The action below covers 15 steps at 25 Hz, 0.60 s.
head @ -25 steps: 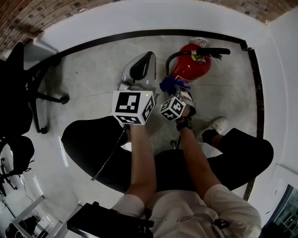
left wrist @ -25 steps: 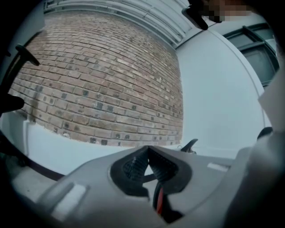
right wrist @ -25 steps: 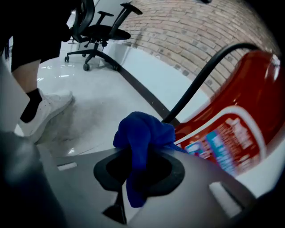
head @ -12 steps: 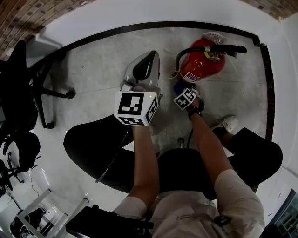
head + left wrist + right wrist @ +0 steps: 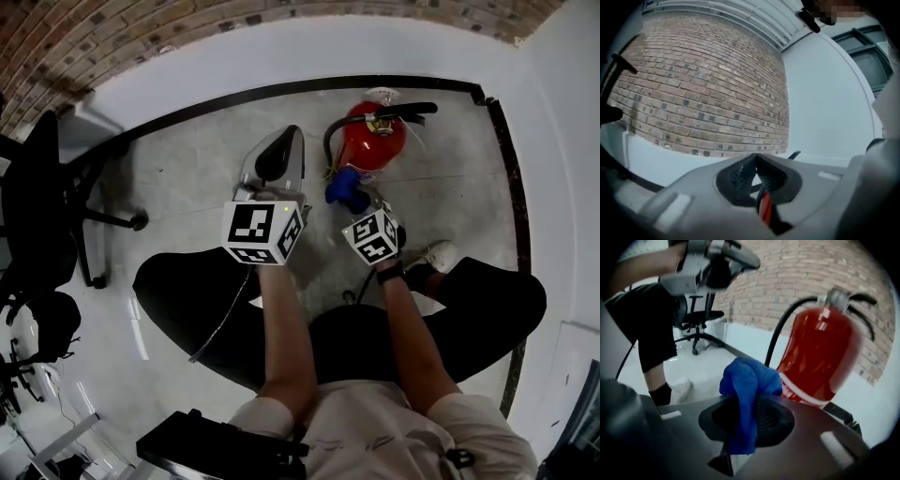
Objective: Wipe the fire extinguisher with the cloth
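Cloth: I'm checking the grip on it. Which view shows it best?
Right gripper view: the cloth sits close and central, pinched by the right hand-held gripper. The head view shows only a small blue lump by the extinguisher. The left gripper view misses it.

A red fire extinguisher [image 5: 820, 348] has a white band near its base and a black hose [image 5: 778, 333]. The cloth [image 5: 746, 380] is bright blue. The left gripper [image 5: 755, 163] is grey with black ribbed pads; the right gripper [image 5: 750, 408] is dark grey and black. Each carries a white cube [image 5: 262, 232] printed with black square markers. Brown brick wall [image 5: 703, 93] with pale mortar. Pale grey floor [image 5: 187, 169] edged by a black strip [image 5: 187, 100]. Black office chair [image 5: 42, 187], black trousers [image 5: 187, 291], white shoe [image 5: 439, 253].
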Motion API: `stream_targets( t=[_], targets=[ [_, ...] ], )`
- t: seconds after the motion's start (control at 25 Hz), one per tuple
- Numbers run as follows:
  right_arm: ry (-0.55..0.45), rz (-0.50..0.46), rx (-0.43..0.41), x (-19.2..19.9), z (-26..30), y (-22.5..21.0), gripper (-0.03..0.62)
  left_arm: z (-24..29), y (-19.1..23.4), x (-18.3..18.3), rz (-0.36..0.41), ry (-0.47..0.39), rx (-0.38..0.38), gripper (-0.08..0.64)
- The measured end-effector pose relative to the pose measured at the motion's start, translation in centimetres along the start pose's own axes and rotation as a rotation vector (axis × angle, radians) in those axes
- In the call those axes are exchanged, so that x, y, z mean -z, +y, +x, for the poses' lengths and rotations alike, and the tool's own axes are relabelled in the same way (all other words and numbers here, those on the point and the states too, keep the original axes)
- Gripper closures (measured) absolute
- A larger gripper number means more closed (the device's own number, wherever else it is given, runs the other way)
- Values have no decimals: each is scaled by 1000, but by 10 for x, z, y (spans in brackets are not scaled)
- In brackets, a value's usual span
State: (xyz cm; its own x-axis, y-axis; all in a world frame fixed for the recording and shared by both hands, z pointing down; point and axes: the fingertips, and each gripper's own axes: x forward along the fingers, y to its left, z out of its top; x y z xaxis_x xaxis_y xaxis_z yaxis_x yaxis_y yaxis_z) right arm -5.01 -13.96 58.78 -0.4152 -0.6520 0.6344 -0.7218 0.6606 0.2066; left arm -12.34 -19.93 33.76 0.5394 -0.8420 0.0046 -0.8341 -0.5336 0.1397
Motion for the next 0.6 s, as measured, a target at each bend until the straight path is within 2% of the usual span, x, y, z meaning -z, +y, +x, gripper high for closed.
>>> stream_targets(
  t=[0.16, 0.32, 0.44, 0.52, 0.6],
  targets=[
    [-178, -15, 136, -69, -74, -34, 515, -12, -10, -7, -25, -30, 12, 558],
    [-287, -90, 251, -125, -122, -71, 515, -14, -26, -6, -32, -39, 39, 558],
    [-273, -154, 293, -144, -126, -90, 515, -17, -33, -6, -51, -49, 43, 558],
    [-225, -175, 300, -138, -115, -98, 515, -21, -35, -6, -53, -50, 38, 558],
    [-229, -183, 300, -131, -104, -100, 515, -24, -35, -8, -47, -50, 30, 558]
  ],
)
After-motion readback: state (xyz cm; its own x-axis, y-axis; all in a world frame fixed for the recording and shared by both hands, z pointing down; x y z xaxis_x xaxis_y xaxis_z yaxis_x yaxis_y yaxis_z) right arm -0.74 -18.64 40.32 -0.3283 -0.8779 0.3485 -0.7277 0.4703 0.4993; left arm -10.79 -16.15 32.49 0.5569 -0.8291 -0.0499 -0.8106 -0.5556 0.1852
